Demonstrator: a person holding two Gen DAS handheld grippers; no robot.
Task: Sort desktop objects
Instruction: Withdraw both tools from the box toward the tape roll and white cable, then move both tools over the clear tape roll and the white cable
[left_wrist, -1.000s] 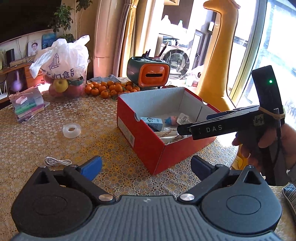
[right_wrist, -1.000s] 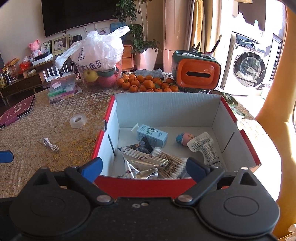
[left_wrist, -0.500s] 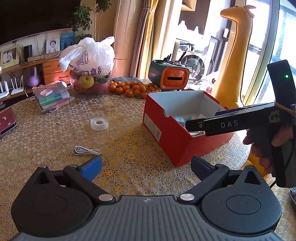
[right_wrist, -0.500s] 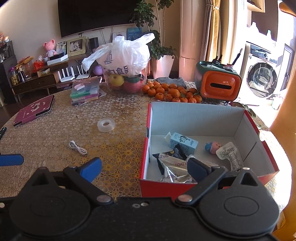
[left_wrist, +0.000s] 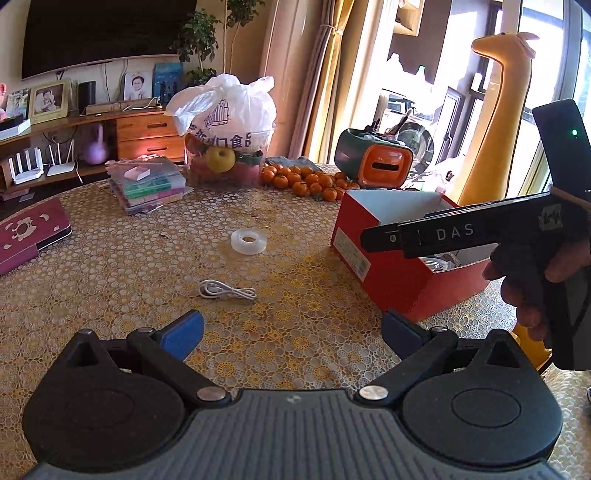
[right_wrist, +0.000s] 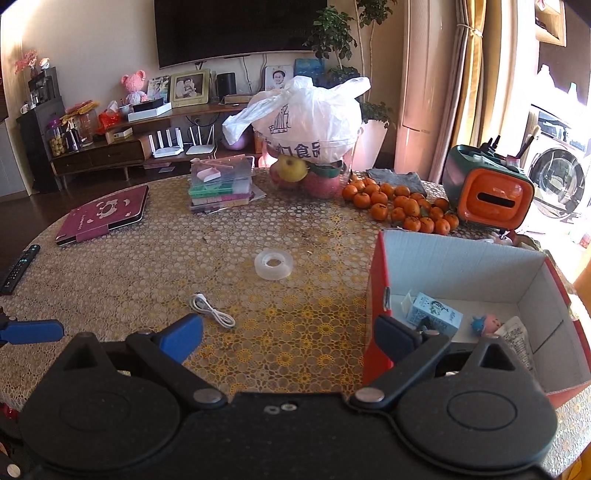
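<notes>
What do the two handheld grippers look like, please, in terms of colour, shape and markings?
Each gripper, left gripper and right gripper, has a black body with two round discs, silver pivot screws, angled black link arms and blue pads. The left one's body has a ribbed grey middle. Seen from the side, the right one is pistol-shaped, with white "DAS" lettering and a green light.

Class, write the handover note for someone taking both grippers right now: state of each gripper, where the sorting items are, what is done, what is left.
Left gripper: open, empty, above the table, facing the cable.
Right gripper: open, empty, by the left wall of the red box.
Done: a small carton, a small toy figure and a printed pouch lie in the box.
Left: the white USB cable and the clear tape roll lie loose on the tablecloth, left of the box. The cable is nearer both grippers; probably take it first.
</notes>
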